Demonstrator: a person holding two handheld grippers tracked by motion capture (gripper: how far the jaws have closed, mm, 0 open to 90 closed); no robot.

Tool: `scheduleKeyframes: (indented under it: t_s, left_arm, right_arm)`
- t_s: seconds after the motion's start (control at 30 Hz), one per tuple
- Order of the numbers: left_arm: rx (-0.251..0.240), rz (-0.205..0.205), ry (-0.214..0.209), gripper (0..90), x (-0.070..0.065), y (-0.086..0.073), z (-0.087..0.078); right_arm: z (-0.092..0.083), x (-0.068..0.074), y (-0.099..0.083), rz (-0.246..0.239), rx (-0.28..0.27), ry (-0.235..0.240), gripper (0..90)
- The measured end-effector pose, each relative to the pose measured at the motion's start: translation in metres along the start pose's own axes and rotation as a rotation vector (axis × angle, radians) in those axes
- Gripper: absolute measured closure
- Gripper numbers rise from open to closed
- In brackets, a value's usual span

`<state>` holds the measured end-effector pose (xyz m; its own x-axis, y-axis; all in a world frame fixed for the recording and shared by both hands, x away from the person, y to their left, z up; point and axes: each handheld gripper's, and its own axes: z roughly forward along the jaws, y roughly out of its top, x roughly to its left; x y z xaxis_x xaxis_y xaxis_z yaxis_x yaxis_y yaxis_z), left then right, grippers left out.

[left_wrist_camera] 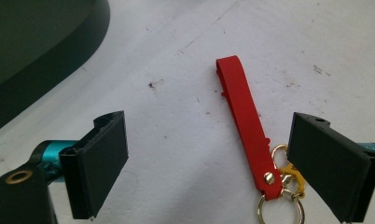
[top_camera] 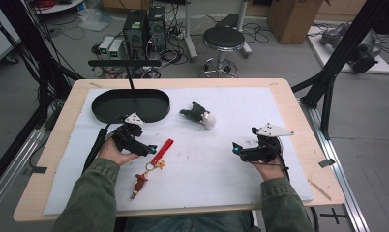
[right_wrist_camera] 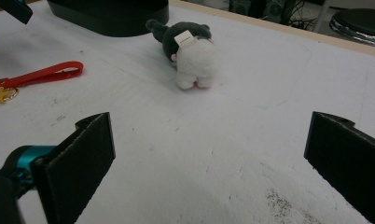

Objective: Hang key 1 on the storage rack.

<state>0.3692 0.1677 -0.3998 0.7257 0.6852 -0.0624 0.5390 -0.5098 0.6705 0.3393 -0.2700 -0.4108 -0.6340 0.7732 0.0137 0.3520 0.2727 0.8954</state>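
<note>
A keychain with a red strap (top_camera: 162, 151) and a small brown charm (top_camera: 141, 183) lies on the white mat, left of centre. My left gripper (top_camera: 149, 147) sits just left of the strap. In the left gripper view it (left_wrist_camera: 209, 140) stands open, with the red strap (left_wrist_camera: 245, 121) and gold rings (left_wrist_camera: 281, 186) on the mat close to its right-hand jaw, untouched. A dark green and white plush toy (top_camera: 200, 115) lies at mid-table. My right gripper (top_camera: 236, 149) is open and empty; in its own view it (right_wrist_camera: 213, 135) faces the plush toy (right_wrist_camera: 190, 51).
A black oval tray (top_camera: 129, 105) stands at the mat's back left, near the left gripper, and shows as the tray (left_wrist_camera: 31, 46) in that gripper's view. The white mat (top_camera: 260, 111) covers a wooden table (top_camera: 62, 125). A stool (top_camera: 223, 38) stands beyond the far edge.
</note>
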Motion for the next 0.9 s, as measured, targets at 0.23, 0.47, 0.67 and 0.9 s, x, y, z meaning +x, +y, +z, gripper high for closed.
scheduleKeyframes:
  t_s: [0.23,0.47,0.67,0.9]
  left_arm:
    - [0.001,0.017,-0.042,13.7,-0.009,0.016,0.007]
    - [0.037,0.035,-0.057,13.7,-0.016,0.024,0.022]
    - [0.064,0.039,-0.058,13.7,-0.021,0.026,0.031]
    - [0.091,0.055,-0.053,13.9,-0.028,0.030,0.039]
  right_arm:
    - [0.000,0.000,0.000,0.002,-0.001,0.003,0.8]
    - [0.000,0.000,0.000,-0.004,-0.002,0.001,0.8]
    - [0.000,0.000,0.000,-0.001,-0.002,0.003,0.8]
    - [0.001,0.001,0.000,-0.006,0.008,0.010,0.8]
